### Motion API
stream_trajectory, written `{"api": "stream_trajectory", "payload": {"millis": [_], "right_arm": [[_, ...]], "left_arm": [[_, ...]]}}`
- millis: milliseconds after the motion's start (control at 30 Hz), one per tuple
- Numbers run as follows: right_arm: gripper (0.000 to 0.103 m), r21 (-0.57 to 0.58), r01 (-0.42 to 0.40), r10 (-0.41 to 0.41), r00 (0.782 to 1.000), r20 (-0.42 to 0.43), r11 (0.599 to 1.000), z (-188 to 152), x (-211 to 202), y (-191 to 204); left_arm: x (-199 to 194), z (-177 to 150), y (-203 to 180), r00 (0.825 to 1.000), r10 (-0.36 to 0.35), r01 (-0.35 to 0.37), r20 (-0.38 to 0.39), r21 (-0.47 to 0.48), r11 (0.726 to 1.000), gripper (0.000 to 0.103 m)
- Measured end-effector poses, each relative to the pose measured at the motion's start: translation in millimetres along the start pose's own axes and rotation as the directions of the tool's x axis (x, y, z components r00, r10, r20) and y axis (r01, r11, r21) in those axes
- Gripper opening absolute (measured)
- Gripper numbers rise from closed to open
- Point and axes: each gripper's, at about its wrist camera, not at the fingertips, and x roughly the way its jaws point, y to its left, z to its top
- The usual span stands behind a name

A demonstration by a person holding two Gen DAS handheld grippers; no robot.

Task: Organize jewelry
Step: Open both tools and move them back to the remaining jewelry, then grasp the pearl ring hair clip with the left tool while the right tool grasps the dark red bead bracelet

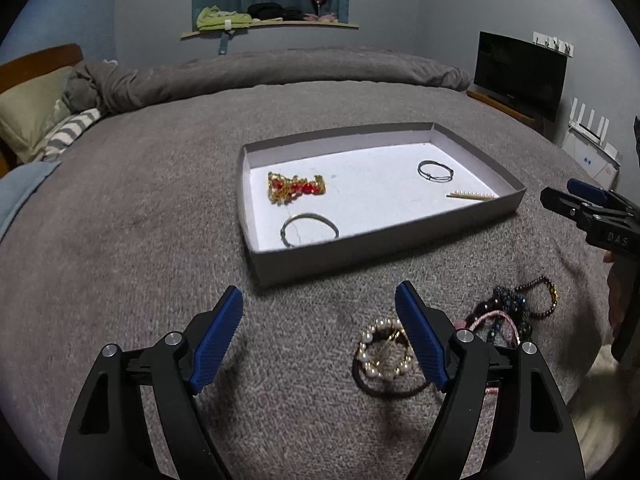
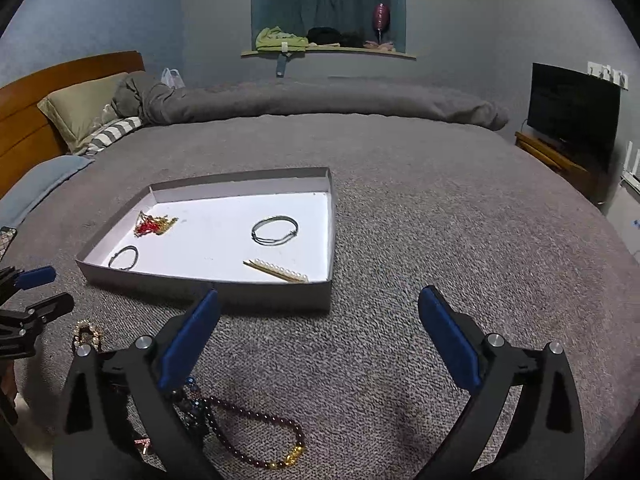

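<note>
A shallow grey tray (image 1: 384,248) (image 2: 208,286) lies on the bed. In it are a red-and-gold chain (image 1: 296,188) (image 2: 154,224), two thin bangles (image 1: 310,230) (image 1: 436,170) (image 2: 275,230) and a pearl hair clip (image 1: 472,196) (image 2: 276,270). Loose on the blanket lie a pearl bracelet with a black hair tie (image 1: 384,350) (image 2: 86,334) and dark bead bracelets (image 1: 516,308) (image 2: 256,436). My left gripper (image 1: 320,300) is open and empty just left of the pearl bracelet. My right gripper (image 2: 320,300) is open and empty above the dark beads; it also shows in the left wrist view (image 1: 560,192).
The grey blanket (image 2: 420,240) covers the bed. Pillows (image 2: 84,112) and a wooden headboard (image 2: 48,80) are at far left. A TV (image 2: 572,112) on a stand is at right. A window ledge (image 2: 328,50) with clothes is behind.
</note>
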Motion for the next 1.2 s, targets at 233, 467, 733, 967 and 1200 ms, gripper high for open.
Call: {"api": "stream_trajectory", "payload": {"millis": [233, 467, 733, 967, 1200], "right_arm": [[0.098, 0.04, 0.025, -0.021, 0.996, -0.086, 0.999, -12.5, 5.1, -7.2], [0.098, -0.03, 0.069, -0.072, 0.994, -0.084, 0.997, -32.6, 2.3, -3.4], [0.098, -0.07, 0.018, -0.026, 0.993, -0.118, 0.997, -51.7, 0.6, -4.0], [0.097, -0.064, -0.017, 0.01, 0.994, -0.105, 0.998, -48.8, -1.6, -8.7], [0.097, -0.051, -0.04, 0.034, 0.993, -0.117, 0.998, -47.8, 5.1, -6.0]], "left_arm": [[-6.8, -12.2, -4.9, 1.0, 0.009, -0.009, 0.001, 0.022, 1.0, 0.081], [-2.3, -22.4, -15.8, 0.999, -0.021, 0.023, -0.039, 0.063, 0.998, 0.081], [5.1, -30.7, -30.3, 0.996, -0.053, 0.062, -0.072, 0.127, 0.99, 0.081], [7.9, -31.8, -28.5, 0.997, -0.048, 0.057, -0.06, 0.156, 0.986, 0.078], [15.2, -33.2, -34.5, 0.997, -0.042, 0.056, -0.069, 0.219, 0.974, 0.06]]}}
